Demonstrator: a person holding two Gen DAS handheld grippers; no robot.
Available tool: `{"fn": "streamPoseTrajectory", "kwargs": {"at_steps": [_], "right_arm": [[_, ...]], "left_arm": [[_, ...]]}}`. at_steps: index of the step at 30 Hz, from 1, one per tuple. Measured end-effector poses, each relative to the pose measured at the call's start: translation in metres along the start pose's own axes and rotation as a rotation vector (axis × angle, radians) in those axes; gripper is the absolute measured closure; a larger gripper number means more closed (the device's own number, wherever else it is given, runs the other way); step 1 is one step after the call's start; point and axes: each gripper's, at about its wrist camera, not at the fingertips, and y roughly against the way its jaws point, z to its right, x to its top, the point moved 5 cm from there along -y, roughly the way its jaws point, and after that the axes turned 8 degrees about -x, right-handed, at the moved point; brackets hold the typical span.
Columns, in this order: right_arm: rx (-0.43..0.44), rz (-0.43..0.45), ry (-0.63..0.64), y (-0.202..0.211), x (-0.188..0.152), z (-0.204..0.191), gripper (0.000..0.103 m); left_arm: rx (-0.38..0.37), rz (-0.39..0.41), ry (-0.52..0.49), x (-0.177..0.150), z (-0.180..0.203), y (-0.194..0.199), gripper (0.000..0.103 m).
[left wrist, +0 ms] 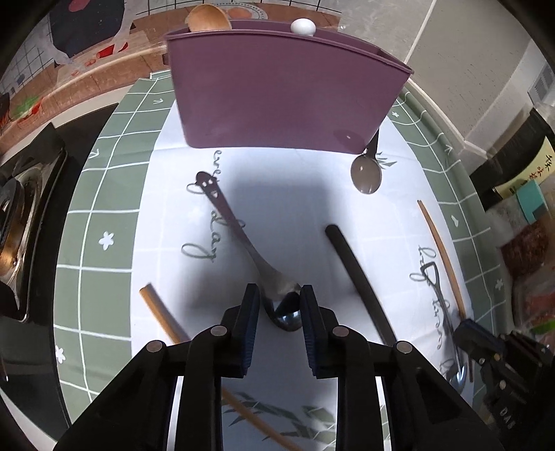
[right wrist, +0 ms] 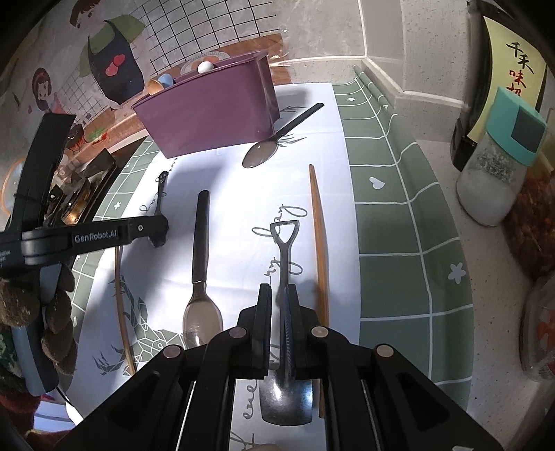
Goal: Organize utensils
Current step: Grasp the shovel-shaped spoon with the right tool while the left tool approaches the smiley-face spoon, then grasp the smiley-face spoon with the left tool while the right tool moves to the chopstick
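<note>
A purple utensil holder [left wrist: 277, 93] stands at the far side of the cloth and holds a wooden spoon [left wrist: 208, 19] and a white-tipped utensil [left wrist: 302, 26]. My left gripper [left wrist: 279, 295] straddles the bowl of a steel spoon [left wrist: 239, 236] lying on the cloth, jaws close to its sides. My right gripper [right wrist: 277, 305] is shut on the handle of a shovel-shaped steel spoon [right wrist: 285, 253], whose blade [right wrist: 286, 399] lies under the jaws. The holder also shows in the right wrist view [right wrist: 208, 114].
A black-handled spoon [right wrist: 200, 263], a dark plastic spoon [right wrist: 274, 145] and loose wooden chopsticks [right wrist: 319, 243] lie on the white and green cloth [right wrist: 399, 225]. A stove [left wrist: 20, 215] is to the left. Spice jars [right wrist: 499, 159] stand on the right.
</note>
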Motion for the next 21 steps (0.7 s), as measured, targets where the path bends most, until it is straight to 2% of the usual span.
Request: {"fn": "streamPoseTrajectory", "kwargs": {"at_steps": [12,18,21], "right_arm": [[0.009,-0.017,-0.003,-0.005,0.001,-0.005,0.094],[-0.011,-0.003,0.004,-0.005,0.003,-0.004,0.094],[-0.021,-0.002,0.010,-0.005,0.002,-0.004,0.094]], "left_arm": [[0.029,0.012,0.036,-0.013,-0.047,0.023,0.079],[-0.078,0.032,0.101,-0.006,-0.058,0.027,0.079],[-0.085,0.034,0.097,0.005,-0.049,0.023,0.079]]}}
